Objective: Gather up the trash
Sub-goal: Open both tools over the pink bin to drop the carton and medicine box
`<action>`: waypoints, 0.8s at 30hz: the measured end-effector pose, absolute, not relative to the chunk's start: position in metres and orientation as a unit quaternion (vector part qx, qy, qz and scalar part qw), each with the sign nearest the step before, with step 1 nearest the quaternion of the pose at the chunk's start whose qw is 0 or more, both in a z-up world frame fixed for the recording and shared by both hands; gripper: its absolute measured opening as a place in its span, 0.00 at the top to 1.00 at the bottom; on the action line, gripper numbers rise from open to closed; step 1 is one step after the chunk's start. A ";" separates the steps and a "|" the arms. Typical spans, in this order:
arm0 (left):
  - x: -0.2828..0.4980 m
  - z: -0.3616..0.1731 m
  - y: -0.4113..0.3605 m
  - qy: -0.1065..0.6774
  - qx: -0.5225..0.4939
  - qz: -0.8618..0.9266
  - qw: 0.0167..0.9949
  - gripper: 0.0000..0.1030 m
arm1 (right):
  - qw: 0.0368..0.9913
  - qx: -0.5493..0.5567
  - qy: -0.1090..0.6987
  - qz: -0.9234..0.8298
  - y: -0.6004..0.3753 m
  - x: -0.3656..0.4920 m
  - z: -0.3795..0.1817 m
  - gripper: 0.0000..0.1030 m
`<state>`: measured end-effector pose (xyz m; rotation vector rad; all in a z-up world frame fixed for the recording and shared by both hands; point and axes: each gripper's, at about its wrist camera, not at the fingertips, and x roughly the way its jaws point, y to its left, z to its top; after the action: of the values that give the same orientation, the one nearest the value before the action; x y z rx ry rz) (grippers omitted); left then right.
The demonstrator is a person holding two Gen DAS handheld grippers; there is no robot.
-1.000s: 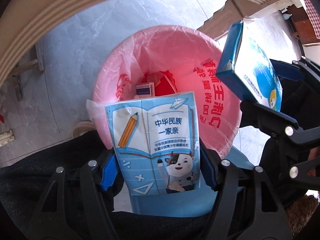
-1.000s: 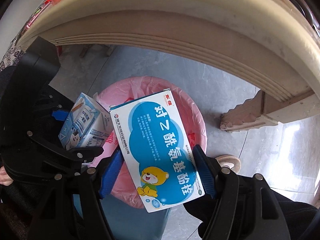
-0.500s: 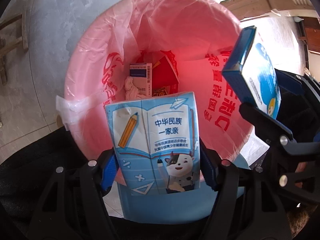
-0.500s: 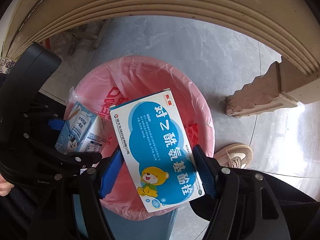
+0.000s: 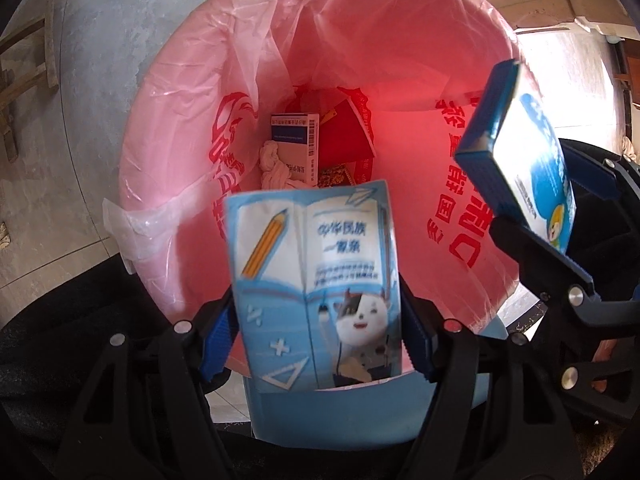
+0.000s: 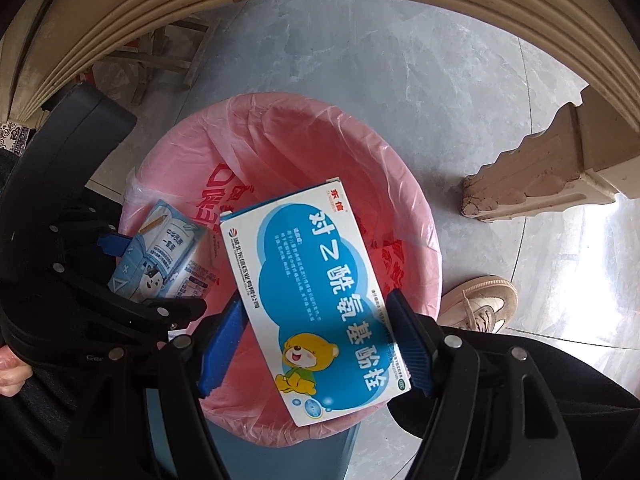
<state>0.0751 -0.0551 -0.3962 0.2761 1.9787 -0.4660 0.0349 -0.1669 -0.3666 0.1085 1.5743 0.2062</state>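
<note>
Hovering over the pink-lined waste bin (image 5: 168, 184), both hand-held grippers have dropped closer to its mouth than they were a moment ago, so the liner now fills most of the left wrist view where floor and furniture showed before.

At the lower centre of that view the left hand-held gripper (image 5: 316, 340) is clamped on a light-blue milk carton (image 5: 316, 288) printed with a pencil and a cartoon cow; its blue pads press the carton's two sides and the carton stands upright above the bin's near rim. Down in the bottom of the liner, above the carton in the frame, lie earlier discards: a small blue-and-white box (image 5: 296, 144), a knotted white scrap and red packaging.

Further right, at the frame's right edge, the right hand-held gripper (image 6: 316, 344) holds a blue-and-white medicine box (image 6: 320, 300) with a yellow bear on it, its jaws set on the box's long edges. In the right wrist view this box hangs tilted over the centre of the bin, with the carton just to its left.

To my eye both pieces are now well placed over the opening; letting go looks like all that is left for these two. A beige shoe (image 6: 480, 304) stands on the grey floor at the bin's right.
</note>
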 end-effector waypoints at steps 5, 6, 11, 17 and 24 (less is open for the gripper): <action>0.077 -0.401 -0.052 0.828 0.117 -0.183 0.516 0.27 | 0.698 0.045 0.708 0.097 -0.165 0.035 -0.367 0.33; 0.077 -0.400 -0.051 0.828 0.115 -0.183 0.518 0.27 | 0.698 0.044 0.708 0.097 -0.165 0.035 -0.367 0.33; 0.079 -0.400 -0.047 0.826 0.113 -0.180 0.522 0.25 | 0.697 0.042 0.710 0.096 -0.164 0.034 -0.367 0.33; 0.079 -0.398 -0.044 0.823 0.116 -0.178 0.527 0.25 | 0.698 0.040 0.708 0.096 -0.163 0.034 -0.365 0.33; 0.077 -0.388 -0.043 0.811 0.131 -0.174 0.543 0.25 | 0.705 0.029 0.702 0.095 -0.160 0.031 -0.357 0.33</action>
<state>0.0774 -0.0426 -0.3878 0.3117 1.9255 -0.4128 0.0314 -0.1603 -0.3570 0.0650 1.5607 0.2120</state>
